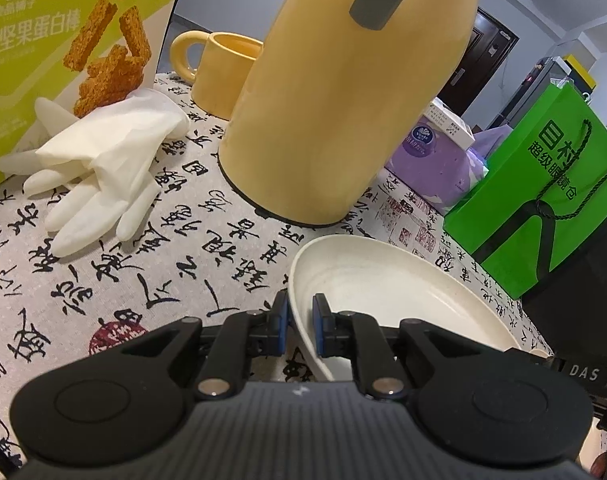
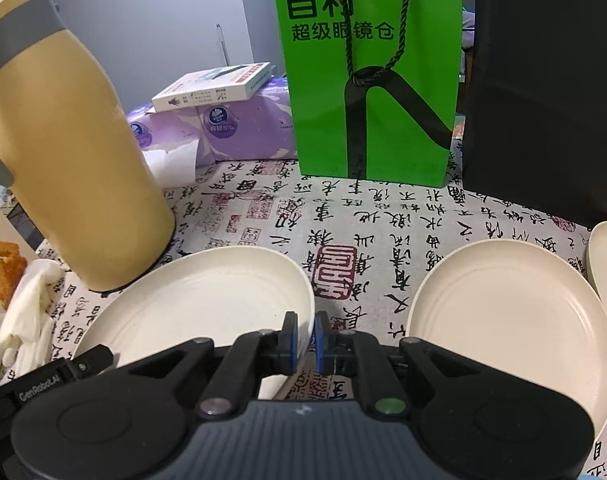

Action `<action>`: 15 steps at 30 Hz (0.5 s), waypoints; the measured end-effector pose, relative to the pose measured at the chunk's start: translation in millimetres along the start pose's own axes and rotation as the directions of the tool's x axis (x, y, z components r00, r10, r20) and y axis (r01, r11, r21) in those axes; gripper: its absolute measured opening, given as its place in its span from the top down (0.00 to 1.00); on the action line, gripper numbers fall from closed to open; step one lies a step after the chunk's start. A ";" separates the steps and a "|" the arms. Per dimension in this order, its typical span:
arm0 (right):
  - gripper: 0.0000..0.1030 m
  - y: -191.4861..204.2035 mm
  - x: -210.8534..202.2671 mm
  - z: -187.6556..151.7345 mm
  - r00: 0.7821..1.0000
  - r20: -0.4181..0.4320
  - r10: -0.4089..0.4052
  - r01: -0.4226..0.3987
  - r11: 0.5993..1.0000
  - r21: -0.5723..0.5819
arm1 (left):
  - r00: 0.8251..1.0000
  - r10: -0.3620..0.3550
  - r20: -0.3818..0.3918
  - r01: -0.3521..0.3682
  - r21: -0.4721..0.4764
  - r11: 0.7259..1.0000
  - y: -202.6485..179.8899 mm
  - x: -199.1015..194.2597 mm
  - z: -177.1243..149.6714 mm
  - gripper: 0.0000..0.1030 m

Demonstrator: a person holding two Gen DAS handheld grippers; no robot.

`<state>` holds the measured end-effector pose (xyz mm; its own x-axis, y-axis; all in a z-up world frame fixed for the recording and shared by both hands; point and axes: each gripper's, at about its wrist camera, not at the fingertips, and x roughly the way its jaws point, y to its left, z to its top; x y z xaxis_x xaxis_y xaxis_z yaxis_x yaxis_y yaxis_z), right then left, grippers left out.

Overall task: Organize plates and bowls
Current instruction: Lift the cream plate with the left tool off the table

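Both tongs grip one cream plate [image 2: 199, 300] by opposite rims: the left tongs [image 1: 302, 320] clenched on its edge, the right tongs [image 2: 305, 338] likewise. A second plate [image 2: 511, 320] lies on the worktop [image 2: 363, 216] at three o'clock; the yellow flask [image 2: 63, 168] stands at ten.

soft even light, fisheye-warped edges

Plate [image 2: 199, 304] left of plate [image 2: 507, 312]

Calligraphy-print tablecloth [image 2: 367, 216] under plates [image 2: 515, 320], flask [image 2: 71, 168].
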<state>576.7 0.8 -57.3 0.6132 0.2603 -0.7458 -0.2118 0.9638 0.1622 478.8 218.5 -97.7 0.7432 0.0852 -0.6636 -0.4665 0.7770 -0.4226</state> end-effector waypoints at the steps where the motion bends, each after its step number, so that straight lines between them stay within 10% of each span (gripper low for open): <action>1: 0.92 0.5 -1.5 0.0 1.000 0.007 0.002 -0.002 1.000 -0.005 | 1.000 0.001 0.001 -0.001 0.001 1.000 -0.3 -0.5 -0.2 0.88; 15: 0.92 2.7 -24.5 -6.5 0.995 0.098 0.020 -0.015 0.999 -0.050 | 0.998 -0.020 0.063 0.019 0.027 0.999 -6.8 -21.0 1.0 0.88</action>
<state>556.2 -3.4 -42.8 0.6802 0.2838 -0.6758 -0.2584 0.9557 0.1412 466.9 212.0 -80.3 0.7812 0.1085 -0.6147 -0.4396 0.7948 -0.4184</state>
